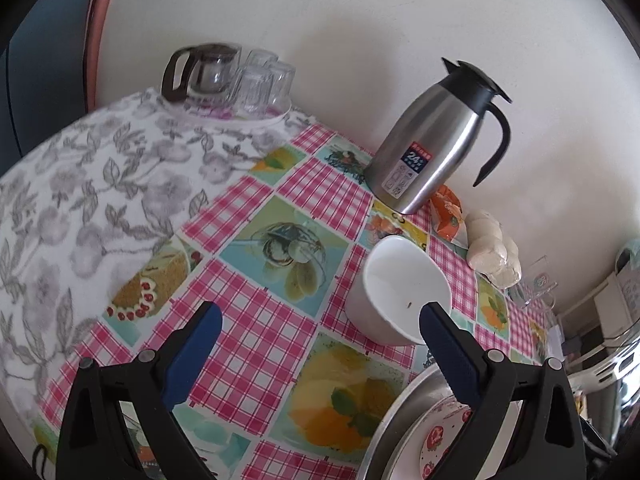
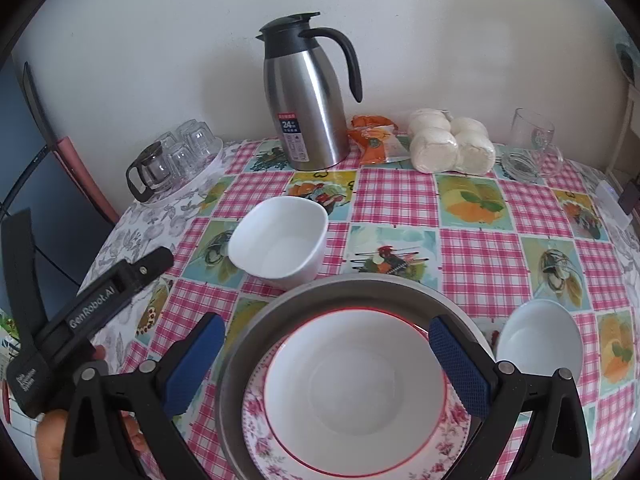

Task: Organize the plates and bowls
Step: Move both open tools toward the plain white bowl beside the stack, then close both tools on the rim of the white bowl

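Left wrist view: left tool (image 1: 320, 314) spread wide, empty, hovering over the table (image 1: 256, 184); square white bowl (image 1: 396, 292) sits just ahead by its right finger.

Right wrist view: right tool (image 2: 322, 330) also gaping, above the red-rimmed bowl (image 2: 356, 392) stacked on a floral plate (image 2: 260, 416) inside a metal pan (image 2: 248, 344).

Your steel thermal carafe (image 2: 306, 104) carries a label (image 2: 291, 136) reading "24"; its smaller print cannot be read. Your left gripper (image 2: 96, 300) body is marked "GenRobot.AI". The drinking glass (image 2: 534, 136) bears an illegible emblem.
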Demonstrator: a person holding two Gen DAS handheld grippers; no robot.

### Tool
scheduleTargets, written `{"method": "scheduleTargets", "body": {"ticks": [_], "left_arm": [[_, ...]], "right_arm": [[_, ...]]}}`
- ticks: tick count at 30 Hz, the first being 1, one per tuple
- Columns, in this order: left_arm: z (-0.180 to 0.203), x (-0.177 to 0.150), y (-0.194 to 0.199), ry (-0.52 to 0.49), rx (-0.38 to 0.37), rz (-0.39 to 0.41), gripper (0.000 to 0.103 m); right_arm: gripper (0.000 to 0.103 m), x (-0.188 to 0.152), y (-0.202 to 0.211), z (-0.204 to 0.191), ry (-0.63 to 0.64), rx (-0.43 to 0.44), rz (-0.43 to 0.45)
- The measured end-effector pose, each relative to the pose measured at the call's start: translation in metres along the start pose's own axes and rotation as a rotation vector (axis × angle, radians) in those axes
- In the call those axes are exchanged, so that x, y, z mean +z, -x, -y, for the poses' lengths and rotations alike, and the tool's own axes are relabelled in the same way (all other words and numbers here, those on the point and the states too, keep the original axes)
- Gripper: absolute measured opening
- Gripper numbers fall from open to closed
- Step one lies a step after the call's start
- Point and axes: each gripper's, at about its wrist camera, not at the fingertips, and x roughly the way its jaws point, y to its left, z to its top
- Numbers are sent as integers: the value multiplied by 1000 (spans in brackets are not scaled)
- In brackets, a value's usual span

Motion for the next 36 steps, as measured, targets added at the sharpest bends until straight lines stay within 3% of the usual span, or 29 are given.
{"method": "scheduleTargets", "body": {"ticks": [9,19,24,30,36], "left_arm": [[-8,3,-20,56,-62,-45,99],[-5,6,-52,86,-134,-103,97],[-5,8,-66,97,-160,-123,83],[-5,14,-84,108,-179,-141,66],[-3,18,-96,101,-192,-151,57]], "right_arm": [[102,30,-26,-6,-83,1,-55],[82,53,-67,-5,-163,-54,-156],[75,58,-87,-6,-170,-91,-192],[55,61,-113,-2,-203,-90,-252],[39,61,-138,-1,-214,-104,-305]]}}
